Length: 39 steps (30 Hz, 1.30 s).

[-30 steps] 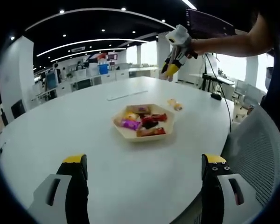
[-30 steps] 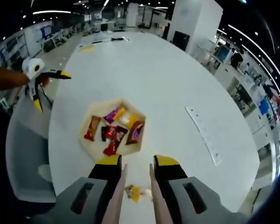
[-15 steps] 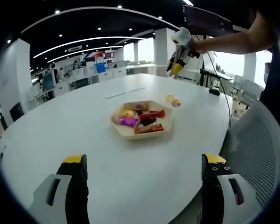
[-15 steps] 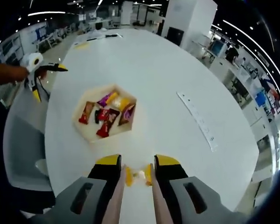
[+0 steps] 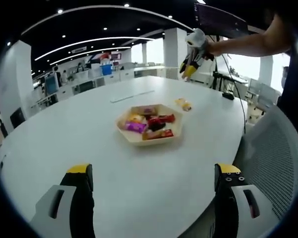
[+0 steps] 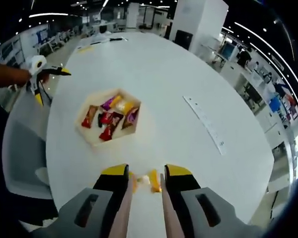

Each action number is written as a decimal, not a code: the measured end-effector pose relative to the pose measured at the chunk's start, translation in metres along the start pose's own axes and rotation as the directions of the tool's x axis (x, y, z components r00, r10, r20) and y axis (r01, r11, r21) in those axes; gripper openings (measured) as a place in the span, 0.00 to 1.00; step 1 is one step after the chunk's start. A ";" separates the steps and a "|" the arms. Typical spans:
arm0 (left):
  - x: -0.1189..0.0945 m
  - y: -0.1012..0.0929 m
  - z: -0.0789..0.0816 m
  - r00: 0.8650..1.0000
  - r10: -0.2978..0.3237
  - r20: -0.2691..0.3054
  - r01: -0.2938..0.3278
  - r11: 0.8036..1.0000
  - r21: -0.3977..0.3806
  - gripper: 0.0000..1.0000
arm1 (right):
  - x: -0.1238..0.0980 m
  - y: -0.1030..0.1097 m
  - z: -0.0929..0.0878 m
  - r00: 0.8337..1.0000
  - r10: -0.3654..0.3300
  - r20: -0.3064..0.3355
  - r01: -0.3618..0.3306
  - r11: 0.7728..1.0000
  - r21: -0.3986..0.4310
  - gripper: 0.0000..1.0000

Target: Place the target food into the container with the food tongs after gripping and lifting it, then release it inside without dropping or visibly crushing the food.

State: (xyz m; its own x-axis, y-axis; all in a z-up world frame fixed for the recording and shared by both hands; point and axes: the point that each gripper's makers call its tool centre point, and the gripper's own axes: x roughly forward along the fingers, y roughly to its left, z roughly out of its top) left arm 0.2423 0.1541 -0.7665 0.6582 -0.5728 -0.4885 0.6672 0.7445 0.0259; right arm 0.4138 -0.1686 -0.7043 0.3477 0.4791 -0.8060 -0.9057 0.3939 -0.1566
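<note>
**Tongs above the wrapped snack**

Left gripper view: my left gripper [image 5: 151,186] gapes wide and empty over the white surface [image 5: 64,134]. The tray [image 5: 149,126] of wrapped snacks sits at 12 o'clock, the yellow snack [image 5: 184,104] at 1 beside it.

Right gripper view: my right gripper [image 6: 146,179] holds tongs [image 6: 123,213], narrowly parted, above the yellow snack [image 6: 153,180]; grip unclear. Tray [image 6: 108,119] at 11.

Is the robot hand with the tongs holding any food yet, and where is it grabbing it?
The right gripper holds the tongs; the yellow snack lies on the table between their tips, ungrabbed.
</note>
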 end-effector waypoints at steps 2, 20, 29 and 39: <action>0.000 -0.001 0.000 1.000 0.000 -0.002 0.000 1.000 0.002 0.99 | 0.000 0.000 0.000 1.000 -0.001 0.000 0.001 1.000 -0.002 0.28; 0.002 -0.001 -0.005 1.000 0.001 -0.022 0.000 1.000 0.009 0.99 | 0.015 -0.005 -0.016 1.000 0.018 0.016 -0.018 1.000 -0.005 0.28; 0.003 -0.003 -0.008 0.999 -0.001 -0.040 0.001 1.000 0.005 0.99 | 0.028 -0.004 -0.028 0.999 0.036 0.019 -0.036 0.999 0.012 0.28; 0.004 -0.001 -0.012 0.999 -0.002 -0.053 0.002 1.000 0.001 0.99 | 0.046 -0.003 -0.042 0.999 0.050 0.013 -0.050 0.999 0.021 0.28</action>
State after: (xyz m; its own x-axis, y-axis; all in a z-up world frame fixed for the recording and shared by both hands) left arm 0.2394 0.1551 -0.7791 0.6375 -0.5551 -0.5343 0.6687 0.7431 0.0257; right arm 0.4225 -0.1810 -0.7649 0.3053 0.5087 -0.8050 -0.9166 0.3861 -0.1037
